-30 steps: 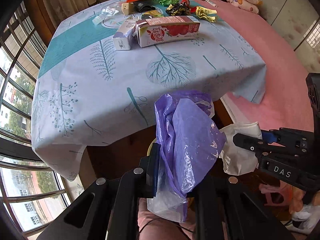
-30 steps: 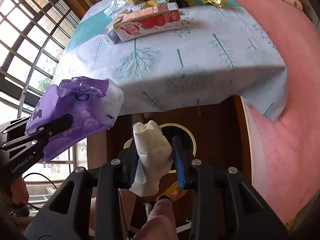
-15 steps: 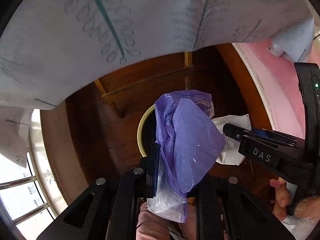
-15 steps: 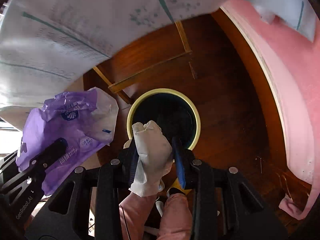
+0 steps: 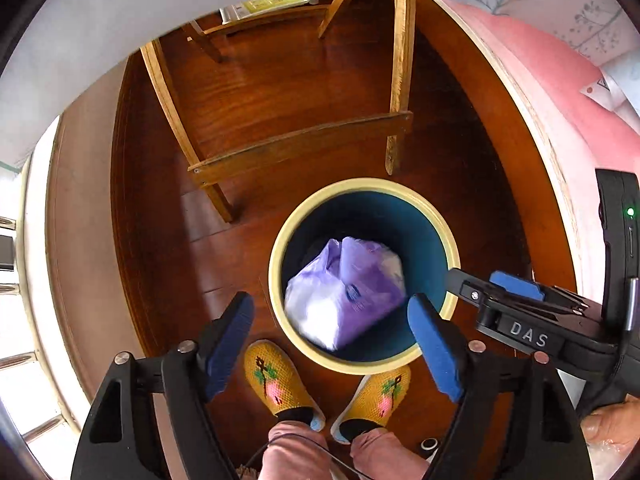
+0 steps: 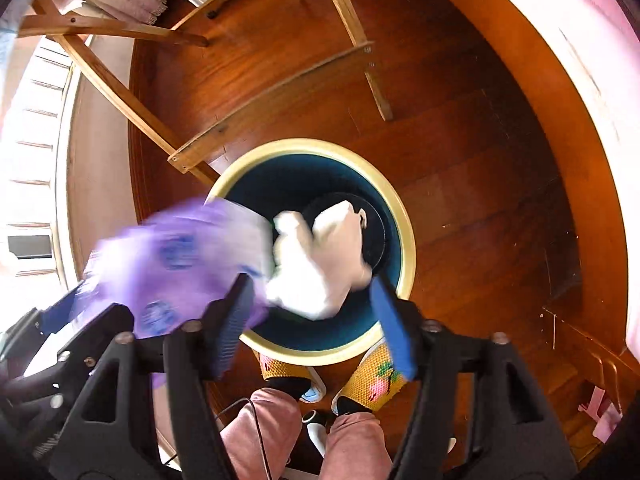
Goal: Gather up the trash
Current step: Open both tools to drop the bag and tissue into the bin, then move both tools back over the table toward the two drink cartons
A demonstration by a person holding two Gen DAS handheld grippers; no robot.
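Pointing almost straight down, the left gripper point(image 5: 332, 334) hangs over a round bin point(image 5: 451, 240) with a cream rim and a dark blue inside, standing on the brown wooden floor point(image 5: 280, 92). Its jaws have just been opening and now stand wide, with nothing pressed between the blue pads point(image 5: 230, 344). The purple plastic bag point(image 5: 346, 284) is loose below them, inside the rim in the lower middle of the left wrist view, free of both pads. In the right wrist view the right gripper point(image 6: 314, 322) also points down at the bin point(image 6: 406, 224); its jaws have just been opening too and stand well apart, gripping nothing. The white crumpled bag point(image 6: 320, 260) sits in the centre of that frame, within the rim outline and clear of the pads. The purple bag point(image 6: 176, 264) appears there as a blurred smear at left, overlapping the rim, so its exact place in that view cannot be fixed. The right gripper point(image 5: 472, 292) enters at the right edge of the left view, beside the rim. Two yellow knitted slippers point(image 5: 280, 380) stand just below the bin, touching or nearly touching it. Light wooden table legs point(image 5: 400, 60) and a cross rail occupy the upper half of the left view.
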